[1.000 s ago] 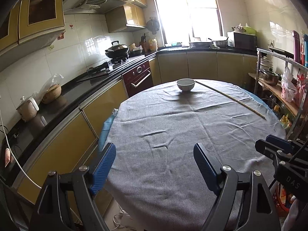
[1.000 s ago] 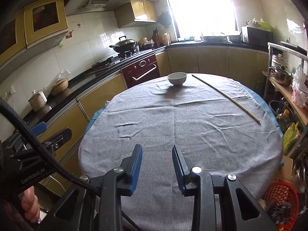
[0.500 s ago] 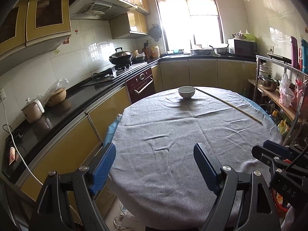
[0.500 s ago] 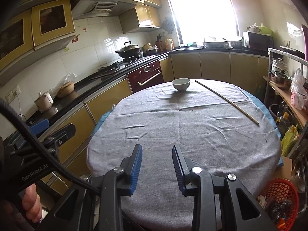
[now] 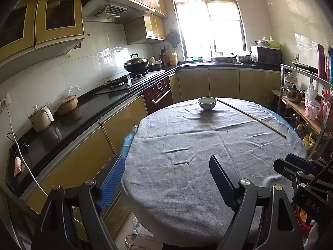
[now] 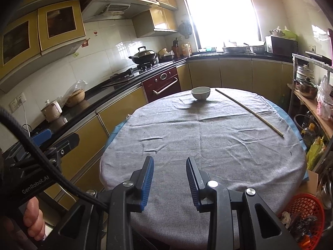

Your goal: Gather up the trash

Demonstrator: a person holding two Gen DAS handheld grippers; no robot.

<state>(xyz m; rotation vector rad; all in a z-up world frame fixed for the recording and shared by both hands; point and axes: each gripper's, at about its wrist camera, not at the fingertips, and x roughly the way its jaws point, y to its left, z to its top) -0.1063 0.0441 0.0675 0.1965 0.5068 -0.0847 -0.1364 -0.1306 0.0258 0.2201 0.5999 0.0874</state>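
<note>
- My left gripper [image 5: 166, 175] hangs over the near edge of the round table [image 5: 208, 187], its 2 blue pads spread wide with nothing between them but grey cloth below.
- My right gripper [image 6: 169, 177] sits beside it at the same near edge; its pads stand a narrow gap apart, gripping nothing, with only the cloth showing between them.
- From the left camera, my right gripper shows at the right edge of the view; from the right camera, the left one shows at the left edge, with my fingers [image 6: 33, 218] wrapped under it.
- Straight ahead of both tools, at the far side of the table, stands a white bowl [image 6: 200, 93], upright.
- Just right of the bowl a long thin stick [image 6: 247, 111] lies flat on the cloth, running from the far edge toward the right rim, apart from the bowl.
- Low to the right of my right gripper, beside the table on the floor, is a red basket [image 6: 301, 204] with dark scraps of trash [image 6: 301, 225] in it.
- I cannot make out any trash on the cloth beyond a few dark specks.
- To the left of my tools runs the black counter [image 5: 83, 112] with a wok [image 5: 136, 63] on the stove.
</note>
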